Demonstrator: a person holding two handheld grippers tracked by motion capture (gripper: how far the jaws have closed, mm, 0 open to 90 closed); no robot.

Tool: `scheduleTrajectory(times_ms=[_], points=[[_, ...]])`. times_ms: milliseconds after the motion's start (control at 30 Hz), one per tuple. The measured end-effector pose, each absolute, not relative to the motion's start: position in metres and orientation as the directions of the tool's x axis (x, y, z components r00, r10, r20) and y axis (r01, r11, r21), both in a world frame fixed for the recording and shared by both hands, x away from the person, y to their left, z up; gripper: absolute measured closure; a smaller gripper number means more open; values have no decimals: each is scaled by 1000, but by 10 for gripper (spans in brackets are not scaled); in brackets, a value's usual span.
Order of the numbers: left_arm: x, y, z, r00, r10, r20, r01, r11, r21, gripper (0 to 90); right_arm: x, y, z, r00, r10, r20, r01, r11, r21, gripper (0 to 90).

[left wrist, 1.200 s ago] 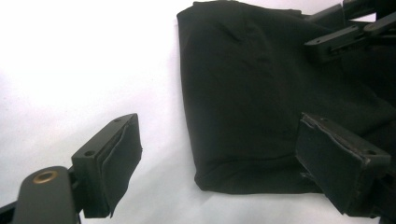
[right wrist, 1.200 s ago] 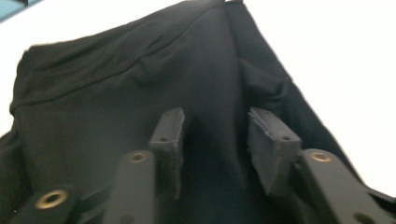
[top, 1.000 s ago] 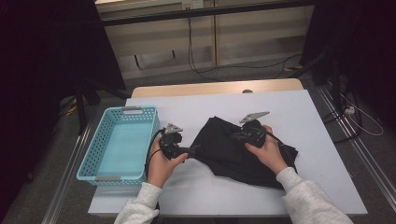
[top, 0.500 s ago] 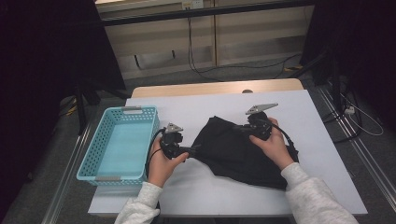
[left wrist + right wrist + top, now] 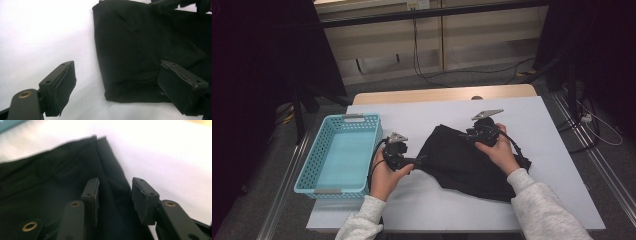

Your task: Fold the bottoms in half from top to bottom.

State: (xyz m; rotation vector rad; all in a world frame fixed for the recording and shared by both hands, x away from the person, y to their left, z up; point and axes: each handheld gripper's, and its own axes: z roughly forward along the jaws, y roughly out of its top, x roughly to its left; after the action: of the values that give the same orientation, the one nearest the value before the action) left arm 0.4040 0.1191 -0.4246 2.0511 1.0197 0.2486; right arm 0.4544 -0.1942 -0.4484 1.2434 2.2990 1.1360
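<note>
Though crumpled, black garment (image 5: 467,162) (long axis diagonal, near-right to far-left).

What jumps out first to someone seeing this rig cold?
The black cloth heaped mid-table on the white table, with a gripper at each side. The right gripper sits at its far edge; its jaws have just been opening, a fold between them but unpinched. The left gripper stands wide open at the cloth's near-left corner, and an empty turquoise basket waits at the table's left edge.
</note>
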Motion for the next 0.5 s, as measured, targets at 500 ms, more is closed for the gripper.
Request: scheduleTrajectory(times_ms=[500], points=[[404,123,-422,648,745,-160,573,-337,747,153,447,-198,-437,-616,765,186,602,305,738,841]])
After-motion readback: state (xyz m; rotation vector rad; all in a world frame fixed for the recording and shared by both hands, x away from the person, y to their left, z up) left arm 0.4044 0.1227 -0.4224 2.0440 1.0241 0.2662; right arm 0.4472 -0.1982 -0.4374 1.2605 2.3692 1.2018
